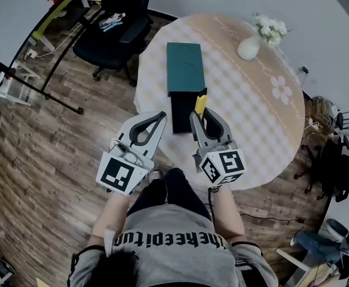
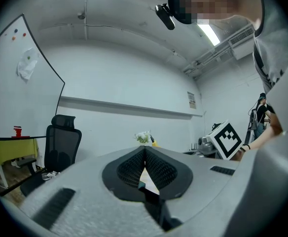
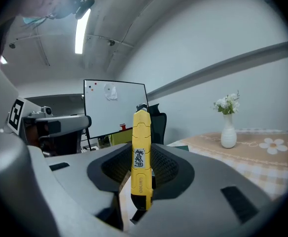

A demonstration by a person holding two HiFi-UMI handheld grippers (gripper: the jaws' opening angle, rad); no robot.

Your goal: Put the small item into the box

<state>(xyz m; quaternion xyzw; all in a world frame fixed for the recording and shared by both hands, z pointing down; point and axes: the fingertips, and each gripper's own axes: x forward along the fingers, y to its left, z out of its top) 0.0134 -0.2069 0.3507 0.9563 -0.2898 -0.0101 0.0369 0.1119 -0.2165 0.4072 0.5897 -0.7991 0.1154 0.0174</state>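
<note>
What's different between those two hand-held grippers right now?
The right gripper's jaws clamp a yellow utility knife that sticks out past their tips; the left gripper's jaws are closed together on nothing. The right gripper is over the table beside the open black box; the left gripper sits mostly off the table's edge. Both are grey, carry a black-and-white marker cube and point toward the box.

Clamped upright at frame centre between the jaws of the right gripper (image 3: 142,177): a slim yellow plastic utility knife (image 3: 141,152), small white label on its face. From above, just right of a dark teal rectangular box (image 1: 185,68), black tray open at its lower end.
</note>
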